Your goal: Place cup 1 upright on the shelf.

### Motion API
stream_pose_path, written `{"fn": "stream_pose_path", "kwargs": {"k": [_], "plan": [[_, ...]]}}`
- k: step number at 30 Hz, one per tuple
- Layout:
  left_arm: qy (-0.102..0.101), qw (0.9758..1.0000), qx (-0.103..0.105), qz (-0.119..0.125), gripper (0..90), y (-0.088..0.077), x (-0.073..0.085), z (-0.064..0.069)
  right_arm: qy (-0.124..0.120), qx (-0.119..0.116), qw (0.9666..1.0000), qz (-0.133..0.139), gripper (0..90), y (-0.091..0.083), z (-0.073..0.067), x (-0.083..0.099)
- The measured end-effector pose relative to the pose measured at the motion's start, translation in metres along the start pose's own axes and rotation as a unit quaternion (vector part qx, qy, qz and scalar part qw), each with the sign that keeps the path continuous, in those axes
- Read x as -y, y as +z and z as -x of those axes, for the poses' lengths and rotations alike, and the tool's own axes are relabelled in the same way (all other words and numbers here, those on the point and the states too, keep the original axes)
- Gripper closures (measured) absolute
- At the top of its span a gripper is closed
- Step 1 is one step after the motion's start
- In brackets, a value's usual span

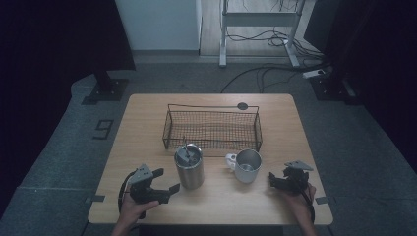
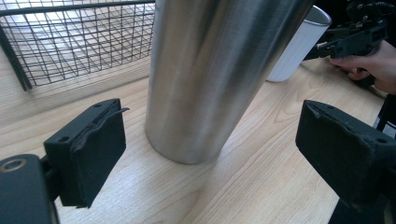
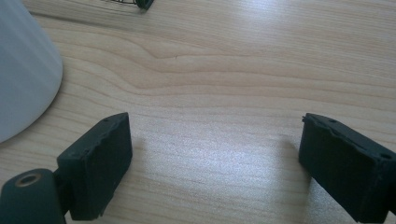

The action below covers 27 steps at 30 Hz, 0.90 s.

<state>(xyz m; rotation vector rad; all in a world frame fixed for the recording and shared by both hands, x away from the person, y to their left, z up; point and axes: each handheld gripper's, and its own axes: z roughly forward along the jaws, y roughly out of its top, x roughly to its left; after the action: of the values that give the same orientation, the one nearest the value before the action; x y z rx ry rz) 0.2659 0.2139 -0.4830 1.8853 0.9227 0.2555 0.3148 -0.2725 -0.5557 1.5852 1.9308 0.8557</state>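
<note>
Steel tumbler (image 1: 190, 166) stands upright on the table (image 1: 147, 128) just in front of the wire basket (image 1: 212, 128), a white mug (image 1: 246, 165) beside it, with the left gripper (image 1: 164, 182) spread and clear of it (nothing between them) and the right gripper (image 1: 272, 179) parted over bare wood.

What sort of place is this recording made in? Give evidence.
Probably a lab or studio set up for recording: a lone wooden table on grey carpet, dark curtains at the sides, and loose cables trailing across the floor behind.
</note>
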Motion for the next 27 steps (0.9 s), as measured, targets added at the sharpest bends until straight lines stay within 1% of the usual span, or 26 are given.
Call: {"fn": "stream_pose_path", "kwargs": {"k": [11,17,21,27], "plan": [[0.010,0.9998,0.015,-0.004,4.8,0.010,-0.003,0.013,-0.001,-0.001,1.0000,0.001,10.5,0.000,0.000,0.000],[0.008,0.9999,0.009,0.004,3.5,0.018,-0.006,0.015,-0.001,-0.001,1.0000,0.002,11.0,0.000,0.000,0.000],[0.009,0.9999,0.007,0.004,3.1,0.022,-0.010,0.015,-0.001,-0.002,1.0000,0.002,11.1,0.000,0.000,0.000],[0.013,0.9999,0.003,0.009,2.8,0.028,-0.016,0.016,-0.001,-0.002,1.0000,0.002,11.4,0.000,0.000,0.000]]}}
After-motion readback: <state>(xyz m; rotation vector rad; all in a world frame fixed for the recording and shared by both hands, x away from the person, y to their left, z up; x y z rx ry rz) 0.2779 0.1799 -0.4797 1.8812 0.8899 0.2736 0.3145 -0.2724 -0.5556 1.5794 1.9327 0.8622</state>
